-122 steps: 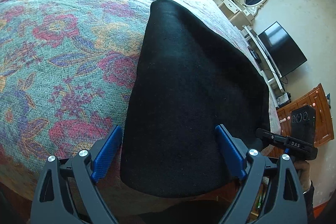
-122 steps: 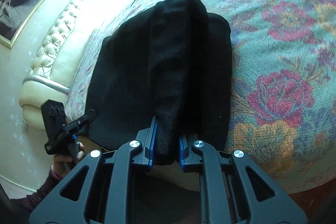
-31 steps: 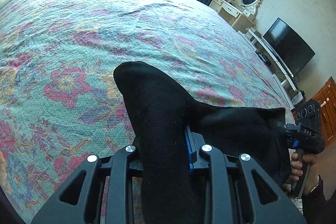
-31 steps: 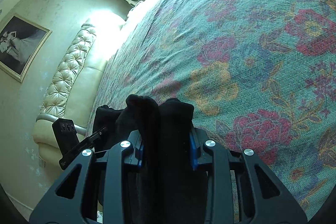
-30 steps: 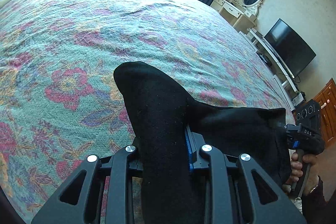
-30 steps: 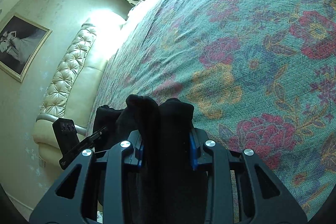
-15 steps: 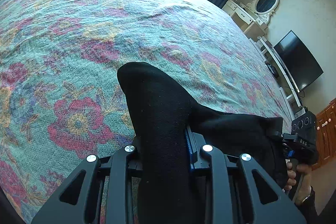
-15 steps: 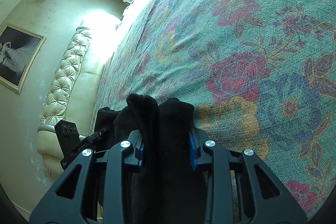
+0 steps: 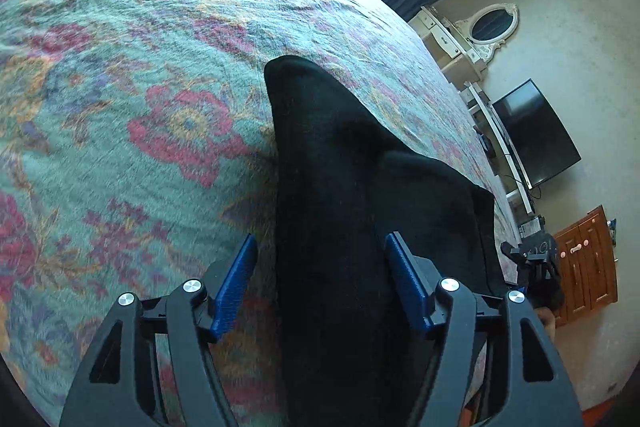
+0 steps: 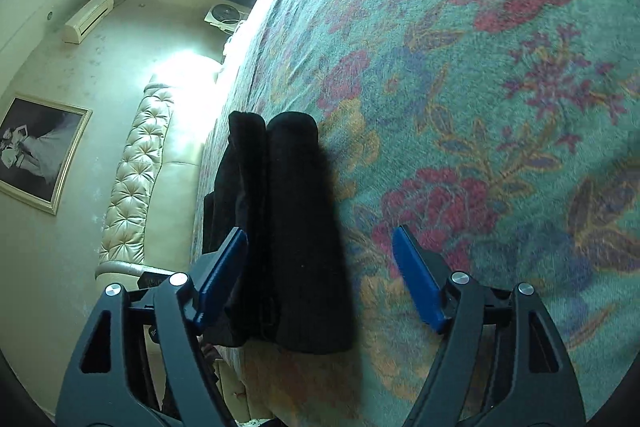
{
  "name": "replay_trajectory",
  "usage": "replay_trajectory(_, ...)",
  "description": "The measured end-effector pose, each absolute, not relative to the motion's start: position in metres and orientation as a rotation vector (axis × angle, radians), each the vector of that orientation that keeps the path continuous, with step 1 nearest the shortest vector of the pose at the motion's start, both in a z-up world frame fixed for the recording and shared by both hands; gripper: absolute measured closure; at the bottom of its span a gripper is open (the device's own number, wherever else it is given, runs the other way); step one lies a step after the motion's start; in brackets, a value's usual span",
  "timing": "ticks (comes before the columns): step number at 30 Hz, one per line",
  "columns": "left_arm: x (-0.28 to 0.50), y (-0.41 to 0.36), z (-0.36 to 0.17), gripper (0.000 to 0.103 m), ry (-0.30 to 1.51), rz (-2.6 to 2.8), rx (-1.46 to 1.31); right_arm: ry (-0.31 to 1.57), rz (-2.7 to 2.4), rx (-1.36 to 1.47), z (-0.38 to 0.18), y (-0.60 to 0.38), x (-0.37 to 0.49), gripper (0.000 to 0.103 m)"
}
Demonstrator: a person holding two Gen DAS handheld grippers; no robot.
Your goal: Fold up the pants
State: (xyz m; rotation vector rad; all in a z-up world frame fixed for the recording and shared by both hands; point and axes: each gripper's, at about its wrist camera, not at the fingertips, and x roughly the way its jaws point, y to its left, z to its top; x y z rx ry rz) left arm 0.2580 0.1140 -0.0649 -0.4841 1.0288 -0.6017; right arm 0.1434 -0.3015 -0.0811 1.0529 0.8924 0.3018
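The black pants point(image 9: 332, 187) lie folded in a thick bundle on the floral bedspread point(image 9: 120, 87) near the bed's front edge. My left gripper point(image 9: 320, 279) is open, its blue pads either side of the bundle without pinching it. In the right wrist view the pants point(image 10: 288, 227) show as a narrow folded stack. My right gripper point(image 10: 320, 275) is open; the left pad sits beside the stack, the right pad over bare bedspread point(image 10: 500, 107). The right gripper also shows in the left wrist view point(image 9: 536, 267).
A tufted cream headboard point(image 10: 132, 167) and framed picture point(image 10: 36, 151) are at the left. A TV point(image 9: 536, 135), vanity mirror point(image 9: 492, 27) and wooden cabinet point(image 9: 584, 255) stand beyond the bed's right side. The bed edge drops off just below the pants.
Both grippers have opened and let go of the pants, which now rest on the bed. Both cameras have tilted down closer to the bedspread.
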Motion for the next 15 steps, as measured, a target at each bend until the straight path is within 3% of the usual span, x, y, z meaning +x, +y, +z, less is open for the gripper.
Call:
replay_trajectory(6, 0.205, 0.144, -0.080, 0.033, 1.037, -0.604, -0.750, 0.923, 0.375, 1.060, -0.083, -0.268, 0.126, 0.022)
replay_trajectory(11, 0.187, 0.133, -0.084, 0.029, 1.051, -0.631, -0.790, 0.922, 0.361, 1.067, -0.083, -0.252, 0.129, 0.022)
replay_trajectory(12, 0.185, 0.129, -0.083, 0.026, 1.054, -0.626, -0.782, 0.928, 0.352, 1.059, -0.083, -0.251, 0.128, 0.027)
replay_trajectory(13, 0.182, 0.126, -0.080, 0.026, 1.047, -0.613, -0.758, 0.939, 0.339, 1.052, -0.084, -0.250, 0.128, 0.039)
replay_trajectory(15, 0.180, 0.118, -0.077, 0.026, 1.038, -0.595, -0.696, 0.942, 0.329, 1.060, -0.088, -0.251, 0.125, 0.049)
